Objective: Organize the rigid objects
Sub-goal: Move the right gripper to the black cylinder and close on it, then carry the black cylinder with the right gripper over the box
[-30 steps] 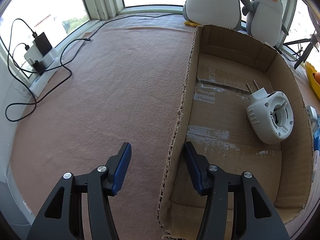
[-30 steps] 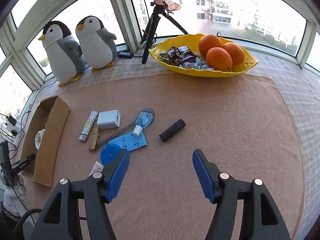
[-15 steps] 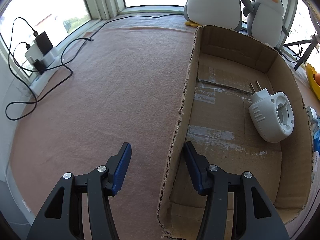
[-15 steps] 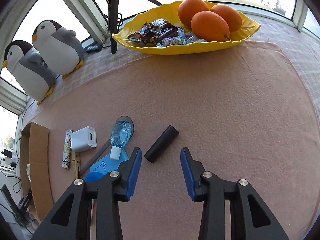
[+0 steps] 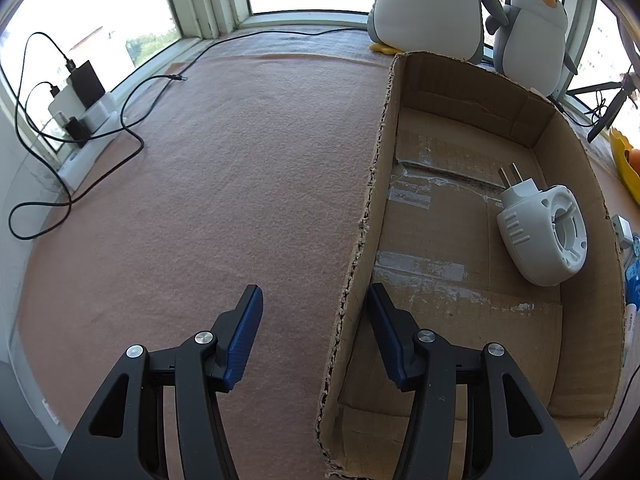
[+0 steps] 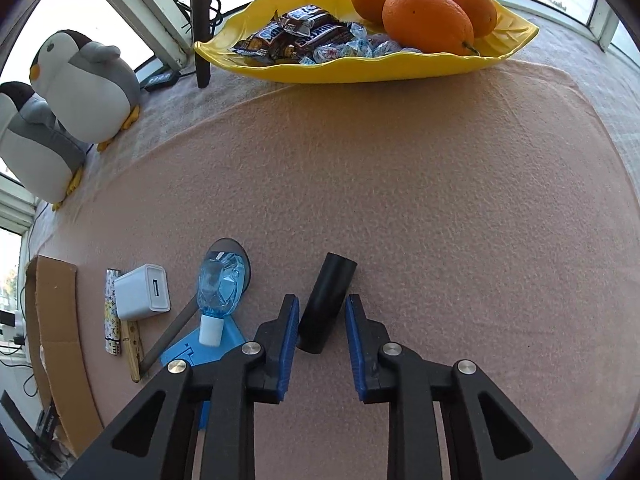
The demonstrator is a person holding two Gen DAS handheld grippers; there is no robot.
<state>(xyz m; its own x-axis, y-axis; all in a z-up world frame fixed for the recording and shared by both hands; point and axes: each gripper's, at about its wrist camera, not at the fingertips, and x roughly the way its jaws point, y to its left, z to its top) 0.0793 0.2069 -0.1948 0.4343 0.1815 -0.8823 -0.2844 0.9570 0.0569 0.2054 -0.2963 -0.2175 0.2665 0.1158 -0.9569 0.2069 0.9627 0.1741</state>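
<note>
Black matte cylinder point(image 6: 327, 303) between right gripper's point(image 6: 322, 309) spread ribbed blue pads, left gripper point(image 5: 314, 300) spread astride corrugated cardboard box point(image 5: 362, 220) wall

My right gripper point(image 6: 322, 310) covers the near end of the black cylinder point(image 6: 327, 304); contact with the pads unclear. Blue card point(image 6: 188, 354) partly under the left finger. Cardboard box point(image 6: 48, 336) cut off at the frame's left. In my left view, the yellow tray point(image 5: 626, 164) is clipped at right edge, big penguin point(image 5: 428, 4) headless at top, lower-right items too small to identify.
</note>
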